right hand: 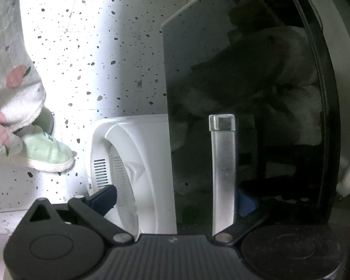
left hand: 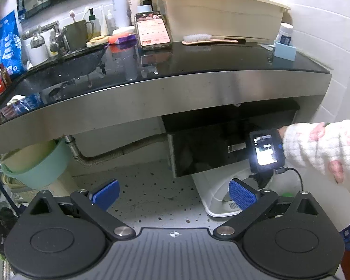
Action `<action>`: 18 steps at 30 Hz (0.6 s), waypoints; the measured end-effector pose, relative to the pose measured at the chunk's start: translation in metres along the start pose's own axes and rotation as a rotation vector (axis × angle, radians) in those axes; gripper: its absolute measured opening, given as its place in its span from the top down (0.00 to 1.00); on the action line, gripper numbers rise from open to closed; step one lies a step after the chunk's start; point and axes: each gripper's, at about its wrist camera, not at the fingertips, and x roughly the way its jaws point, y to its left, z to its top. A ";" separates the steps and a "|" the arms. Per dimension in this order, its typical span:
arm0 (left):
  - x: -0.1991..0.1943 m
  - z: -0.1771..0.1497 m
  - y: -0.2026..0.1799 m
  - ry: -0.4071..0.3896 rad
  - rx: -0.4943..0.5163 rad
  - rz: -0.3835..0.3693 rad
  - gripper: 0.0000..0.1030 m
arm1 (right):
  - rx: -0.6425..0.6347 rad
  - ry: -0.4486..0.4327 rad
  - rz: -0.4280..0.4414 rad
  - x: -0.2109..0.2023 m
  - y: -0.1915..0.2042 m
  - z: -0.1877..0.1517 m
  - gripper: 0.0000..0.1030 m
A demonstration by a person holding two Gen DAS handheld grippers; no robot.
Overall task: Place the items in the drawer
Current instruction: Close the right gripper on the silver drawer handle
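A glossy black drawer (left hand: 203, 154) hangs under the steel-edged black counter (left hand: 175, 70), with a metal handle (left hand: 236, 148) on its front. My left gripper (left hand: 175, 193) is open and empty, held back below the counter. My right gripper (right hand: 175, 198) is open, tilted sideways right at the drawer front (right hand: 245, 93); the handle (right hand: 222, 163) lies between its blue pads (right hand: 105, 197), not clamped. The right gripper's body and lit screen show in the left wrist view (left hand: 266, 150) at the handle. On the counter lie a phone (left hand: 152, 30), a brush (left hand: 207, 39) and a blue holder (left hand: 285, 51).
A cream tub (left hand: 219, 16), bottles (left hand: 119, 2), a cup with toothbrushes (left hand: 77, 32) and a tap (left hand: 46, 32) crowd the counter's back. A white appliance (right hand: 128, 163) stands on the speckled floor below the drawer. A green basin (left hand: 37, 170) sits under the sink. A slippered foot (right hand: 49, 154) is at left.
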 end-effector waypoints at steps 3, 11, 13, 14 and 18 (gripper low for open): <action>0.002 0.001 -0.003 0.007 0.008 0.000 0.02 | -0.001 0.000 0.011 0.002 -0.002 0.001 0.00; 0.003 0.003 -0.008 0.015 0.038 0.012 0.02 | 0.098 -0.022 0.038 -0.001 -0.012 0.005 0.00; 0.001 0.003 -0.010 0.010 0.052 0.026 0.02 | 0.062 -0.006 0.029 0.000 -0.009 0.006 0.00; 0.000 0.002 -0.010 0.008 0.058 0.032 0.01 | 0.044 -0.003 0.027 0.000 -0.009 0.006 0.00; 0.001 0.001 -0.010 0.016 0.063 0.036 0.01 | 0.050 0.002 0.035 -0.001 -0.010 0.007 0.00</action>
